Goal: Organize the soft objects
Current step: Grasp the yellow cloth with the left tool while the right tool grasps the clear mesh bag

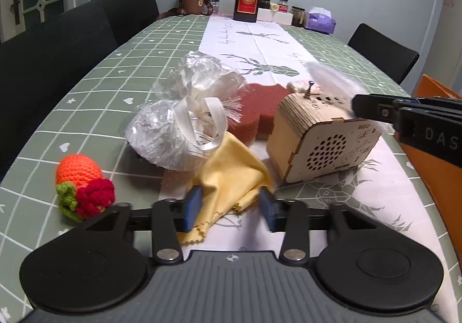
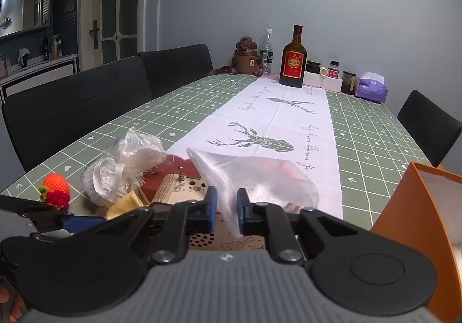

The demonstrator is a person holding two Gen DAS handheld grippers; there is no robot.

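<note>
The left gripper [image 1: 231, 204] is closed on a bunched fold of the yellow cloth [image 1: 231, 167], its blue pads pressing the fabric from both sides. The cloth rises in a soft peak between the pads, and its scalloped hem trails toward the camera onto the counter [image 1: 115, 68]. Its long axis runs from that near hem away toward the clear plastic bag [image 1: 173, 138] tied with white ribbon, which it touches.

The right gripper [image 2: 226, 207] is narrowed onto the lower edge of a white mesh pouch [image 2: 260, 181]. The pouch hangs tilted, its long axis slanting from the pinched corner near the camera up and away, with its wide part spread to the right above the wooden radio box [image 1: 317, 138].

A crocheted orange and red fruit [image 1: 83, 184] lies to the left of the cloth, apart from it. A dark red sponge [image 1: 257, 109] sits behind the bag and just beside the radio box. An orange box [image 2: 418, 222] stands at the right edge of the counter.
</note>
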